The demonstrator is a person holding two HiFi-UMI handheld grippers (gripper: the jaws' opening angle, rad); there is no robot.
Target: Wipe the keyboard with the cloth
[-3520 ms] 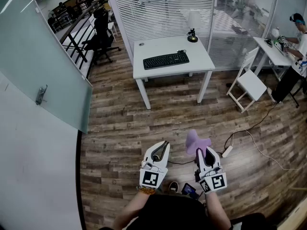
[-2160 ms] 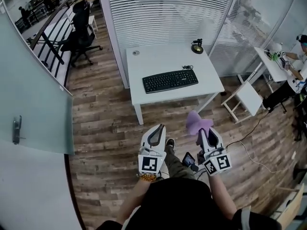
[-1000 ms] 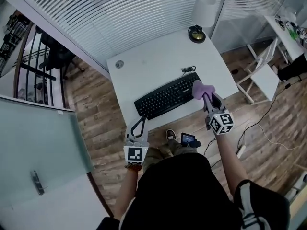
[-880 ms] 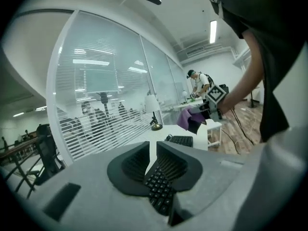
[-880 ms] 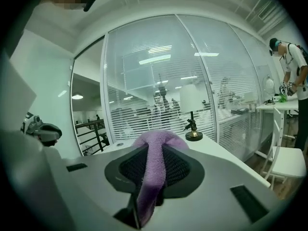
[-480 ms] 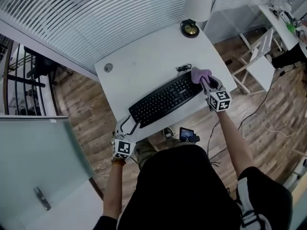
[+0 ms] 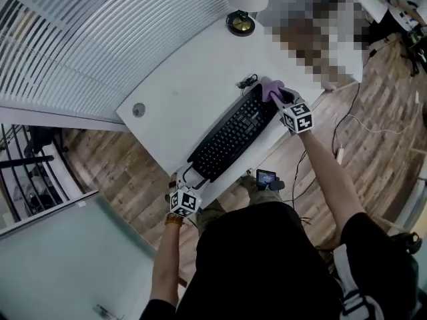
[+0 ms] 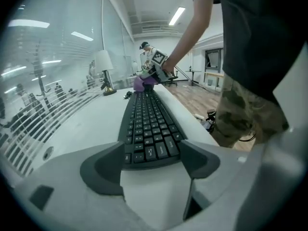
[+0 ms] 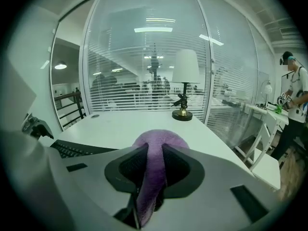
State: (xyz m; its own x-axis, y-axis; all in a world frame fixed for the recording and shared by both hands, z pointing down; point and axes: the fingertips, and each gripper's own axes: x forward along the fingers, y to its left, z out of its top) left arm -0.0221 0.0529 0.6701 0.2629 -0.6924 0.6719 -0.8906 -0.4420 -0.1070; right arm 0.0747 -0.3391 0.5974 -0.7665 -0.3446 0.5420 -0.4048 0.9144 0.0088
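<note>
A black keyboard (image 7: 233, 137) lies slantwise on the white table (image 7: 193, 85). My right gripper (image 7: 283, 98) is shut on a purple cloth (image 7: 271, 89), which hangs over the keyboard's far right end. In the right gripper view the cloth (image 9: 155, 155) is pinched between the dark pads. My left gripper (image 7: 187, 178) is at the keyboard's near left end, its jaws opening and straddling that end. In the left gripper view the keyboard (image 8: 147, 129) runs away from between the spread jaws, and the pads do not press on it.
A lamp with a brass base (image 7: 239, 23) stands at the table's far corner, and a small round disc (image 7: 138, 110) lies near the table's left edge. The keyboard's cable (image 7: 247, 81) coils behind it. A glass wall with blinds runs behind the table. A phone (image 7: 266, 177) sticks out at my waist.
Both grippers have come down to the keyboard. The left jaws went from shut to wide apart around the near end. The cloth has moved onto the keyboard's far right end.
</note>
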